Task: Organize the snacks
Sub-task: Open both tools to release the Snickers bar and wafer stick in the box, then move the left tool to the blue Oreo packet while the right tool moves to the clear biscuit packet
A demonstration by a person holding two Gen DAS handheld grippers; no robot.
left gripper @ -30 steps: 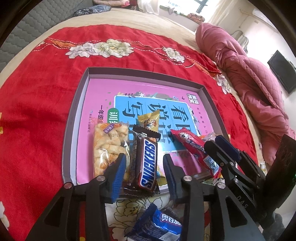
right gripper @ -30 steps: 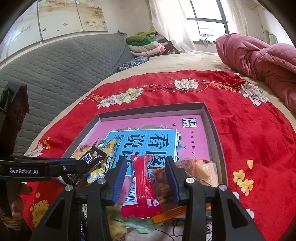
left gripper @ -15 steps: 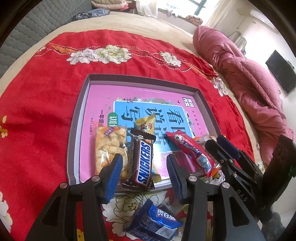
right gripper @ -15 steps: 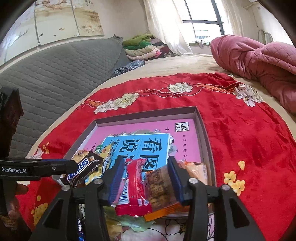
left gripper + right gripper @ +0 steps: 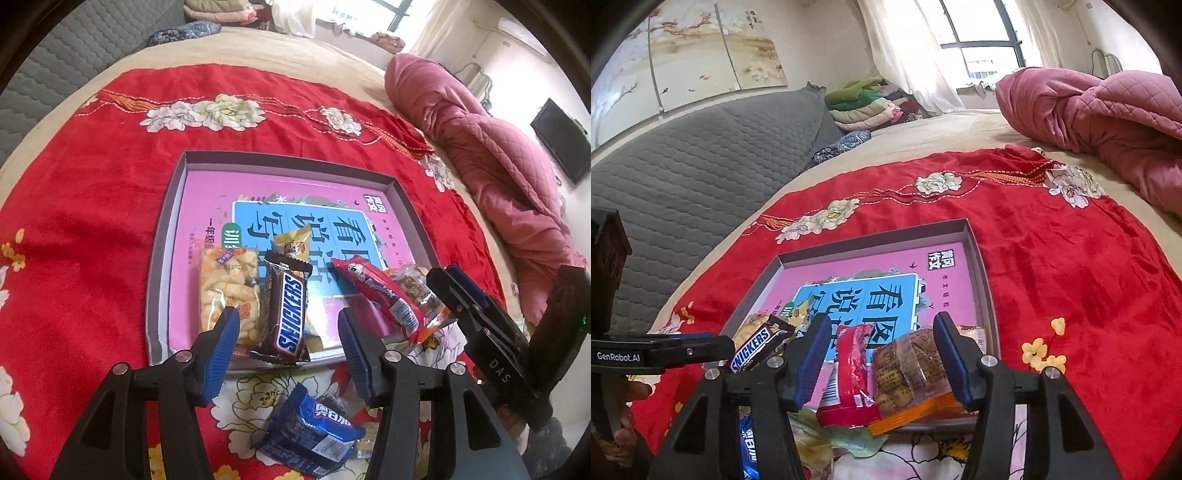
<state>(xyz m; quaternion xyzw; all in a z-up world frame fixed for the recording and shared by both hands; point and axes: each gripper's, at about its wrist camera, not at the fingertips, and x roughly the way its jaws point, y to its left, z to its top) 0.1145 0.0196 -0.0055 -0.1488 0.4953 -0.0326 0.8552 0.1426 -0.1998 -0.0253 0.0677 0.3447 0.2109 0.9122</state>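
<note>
Both pairs of tongs over a shallow grey tray [image 5: 162,266] that lies on a red flowered blanket [image 5: 85,206] spread across a bed. The left tongs [image 5: 286,334] stand released, their jaws having just been opening, with the Snickers bar [image 5: 286,314] lying free between the blue pads, its near end overhanging the tray's front wall. The right tongs [image 5: 882,363] are likewise released and have just been opening; a red wrapped candy [image 5: 851,369] and a clear pack of brown biscuits [image 5: 910,369] rest between the pads without being pressed. Also in the tray are a clear bag of pale puffed snacks [image 5: 227,291] and a small yellow packet [image 5: 293,243], all crowded at the near edge on top of a pink printed booklet [image 5: 266,199] that lines the tray. By this showing, 5 snacks are already placed. Left to do: a blue wrapped biscuit pack [image 5: 314,432] lies on the blanket just in front of the tray, and in the right wrist view a green-and-yellow wrapper [image 5: 846,439] sits outside the front wall as well. The far half of the tray holds no snacks, so room remains for spreading or straightening the row.
</note>
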